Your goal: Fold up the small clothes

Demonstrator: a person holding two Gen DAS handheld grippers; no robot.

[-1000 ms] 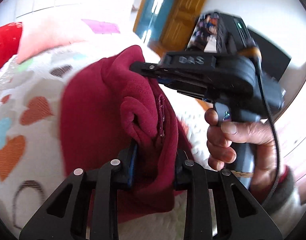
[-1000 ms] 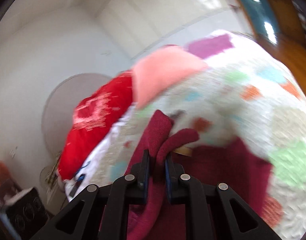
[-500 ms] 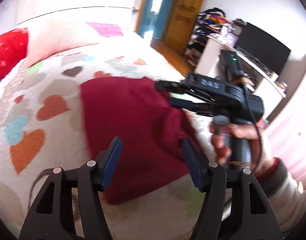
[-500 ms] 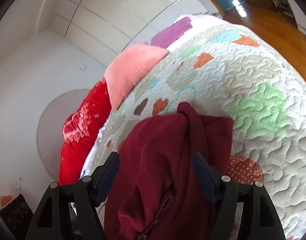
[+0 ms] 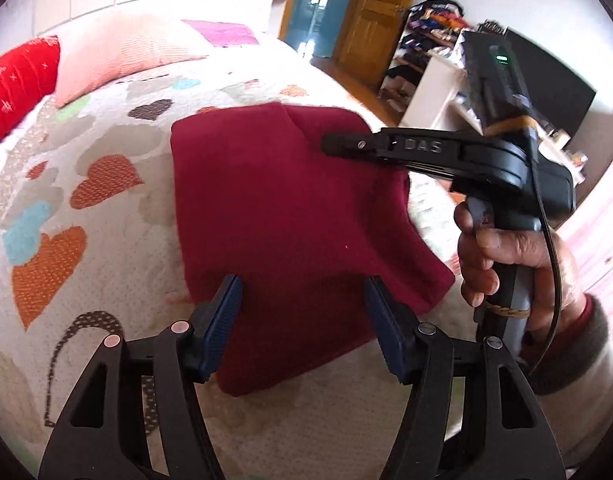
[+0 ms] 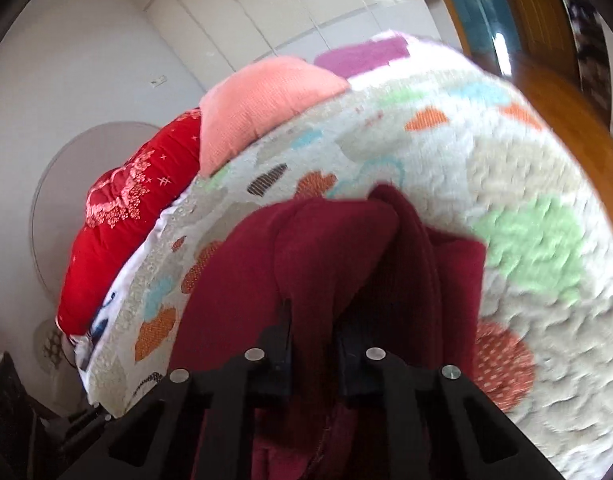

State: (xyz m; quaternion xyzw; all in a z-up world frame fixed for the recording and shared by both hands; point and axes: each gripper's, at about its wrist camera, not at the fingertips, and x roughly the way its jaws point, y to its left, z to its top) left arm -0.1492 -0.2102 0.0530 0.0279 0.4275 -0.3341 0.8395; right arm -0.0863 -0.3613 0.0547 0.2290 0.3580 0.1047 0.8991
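Observation:
A dark red garment (image 5: 282,216) lies folded on the heart-patterned quilt (image 5: 66,208). My left gripper (image 5: 302,300) is open and empty, hovering over the garment's near edge. My right gripper (image 5: 334,144) reaches in from the right over the garment's far right corner. In the right wrist view the right gripper (image 6: 312,320) is shut on a raised fold of the dark red garment (image 6: 330,240), with cloth bunched between the jaws.
A pink pillow (image 5: 122,52) and a red pillow (image 5: 14,84) lie at the head of the bed. The bed edge runs along the right, with a wooden floor, a wooden door (image 5: 370,12) and a white desk with a dark screen (image 5: 546,80) beyond.
Both grippers let go of the garment and it dropped flat on the quilt. Since half a second ago my right gripper has closed again on a fold of it. The left stays open.

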